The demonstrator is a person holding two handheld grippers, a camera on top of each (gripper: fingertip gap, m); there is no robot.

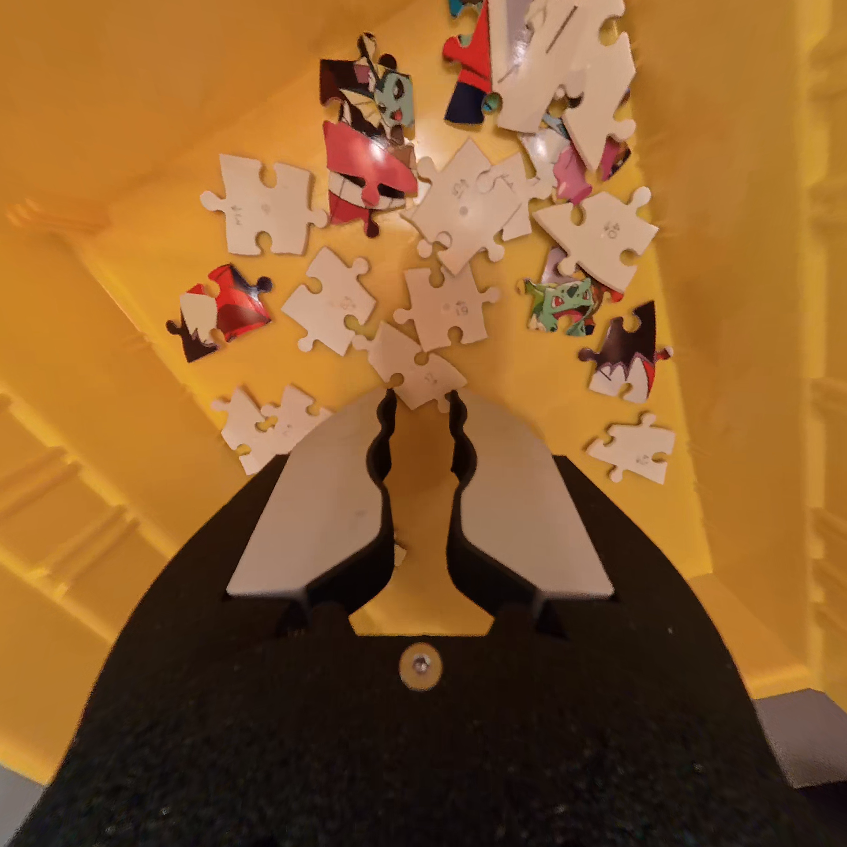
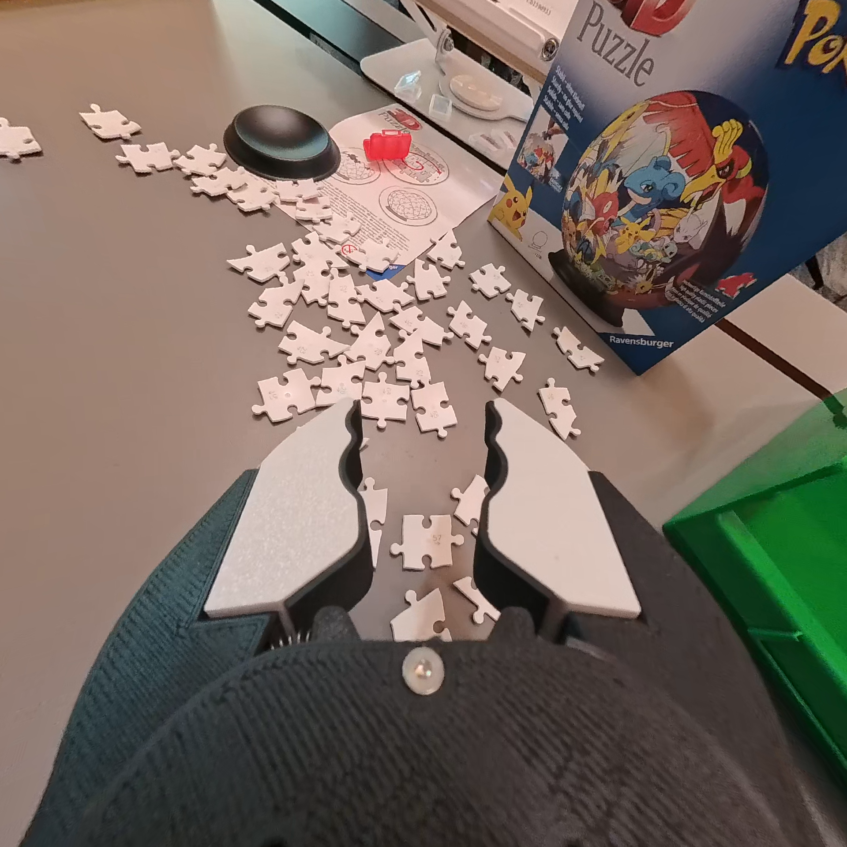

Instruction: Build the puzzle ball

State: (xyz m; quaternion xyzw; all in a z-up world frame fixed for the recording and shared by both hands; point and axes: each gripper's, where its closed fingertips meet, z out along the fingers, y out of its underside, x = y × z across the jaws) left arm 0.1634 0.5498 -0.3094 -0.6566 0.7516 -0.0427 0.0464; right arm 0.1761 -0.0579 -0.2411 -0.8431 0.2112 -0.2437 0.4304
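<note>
Inside the yellow bin [image 1: 114, 321], the left gripper [image 1: 420, 394] has its fingers a little apart, with the corner of a white puzzle piece [image 1: 415, 369] between the tips; whether they pinch it is hard to tell. That piece lies flat, blank side up, its long way slanting. More pieces [image 1: 463, 211] crowd beyond it, some picture side up; the top ones are cut off.

Over the grey table [image 2: 114, 321], the right gripper [image 2: 422, 415] is spread wide and holds nothing. White pieces [image 2: 380, 401] lie scattered ahead. Farther off are a paper sheet [image 2: 403, 201], a black stand [image 2: 282, 137], a puzzle box [image 2: 664, 206] and a green bin [image 2: 779, 550].
</note>
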